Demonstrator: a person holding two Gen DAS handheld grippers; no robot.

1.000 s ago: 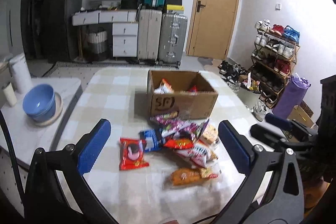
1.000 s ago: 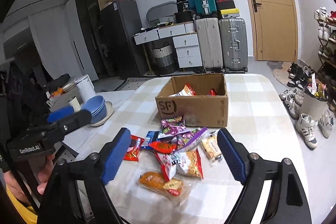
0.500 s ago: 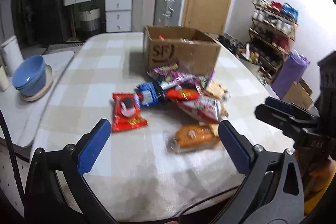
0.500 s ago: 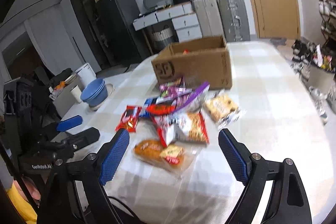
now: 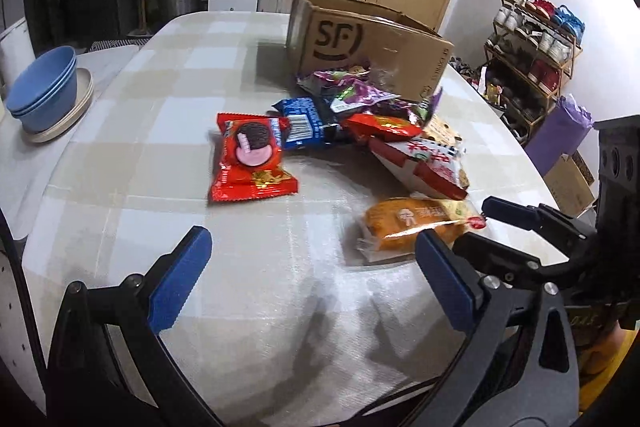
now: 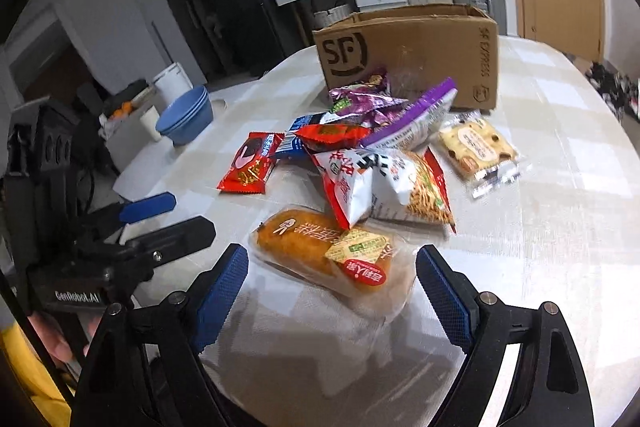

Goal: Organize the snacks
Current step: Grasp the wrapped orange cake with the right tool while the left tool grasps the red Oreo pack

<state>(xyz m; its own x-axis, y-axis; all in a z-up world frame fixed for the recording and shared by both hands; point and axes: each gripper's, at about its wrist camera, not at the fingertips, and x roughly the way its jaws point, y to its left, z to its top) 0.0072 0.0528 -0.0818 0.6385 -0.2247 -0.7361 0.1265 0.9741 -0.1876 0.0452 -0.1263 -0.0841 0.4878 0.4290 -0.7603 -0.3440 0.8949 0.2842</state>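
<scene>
Snacks (image 6: 360, 163) | glossy mixed wrappers | heaped before box (image 6: 412, 55)

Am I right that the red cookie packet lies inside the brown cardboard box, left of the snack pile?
Not quite: the red cookie packet lies on the checked tablecloth, outside the brown cardboard box, left of the snack pile. The left wrist view shows it.

Box (image 6: 408, 55): matt brown cardboard
Snacks (image 6: 360, 183): glossy, crinkled plastic wrappers
Tabletop (image 5: 256, 307): checked cloth, matt
Bowls (image 5: 42, 87): smooth blue plastic
Pads (image 6: 222, 293): blue, rough-textured
</scene>
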